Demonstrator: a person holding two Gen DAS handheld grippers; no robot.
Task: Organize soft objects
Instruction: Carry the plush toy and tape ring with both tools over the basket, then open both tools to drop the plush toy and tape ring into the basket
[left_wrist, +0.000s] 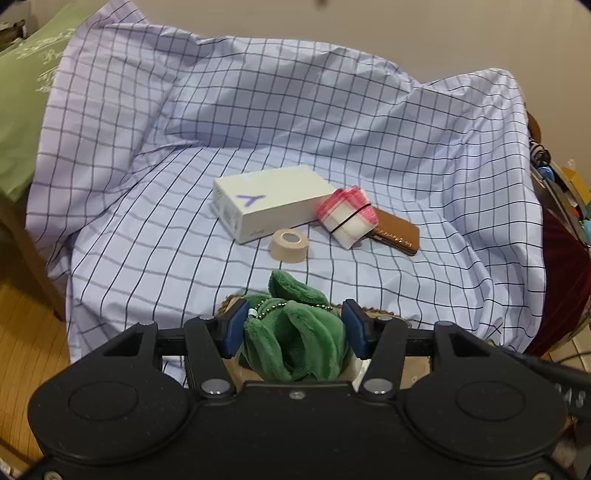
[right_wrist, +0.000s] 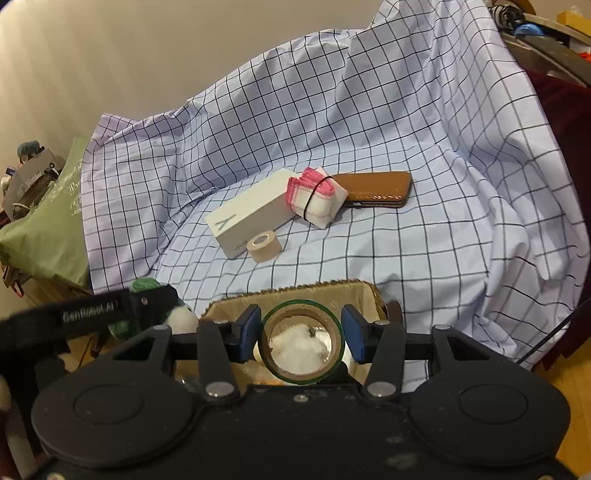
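My left gripper (left_wrist: 295, 317) is shut on a green plush toy (left_wrist: 295, 347) with a bead chain, and its blue pads press the toy's sides. It hangs over the near rim of a woven basket (left_wrist: 388, 315). My right gripper (right_wrist: 301, 317) is shut on a green-edged tape roll (right_wrist: 266, 347) with a brown core, held above the same basket (right_wrist: 295, 291). Something white and fluffy shows through the roll's hole. In the right wrist view, the plush (right_wrist: 146, 286) shows at the left, partly hidden by the left tool's black body.
On the checked cloth (left_wrist: 406, 147) beyond the basket lie a white box (left_wrist: 266, 206), a beige tape roll (left_wrist: 289, 245), a pink-and-white cloth bundle (left_wrist: 349, 218) with a black band, and a brown case (left_wrist: 399, 234). A green cushion (left_wrist: 22, 122) is at the left, with clutter at the right edge.
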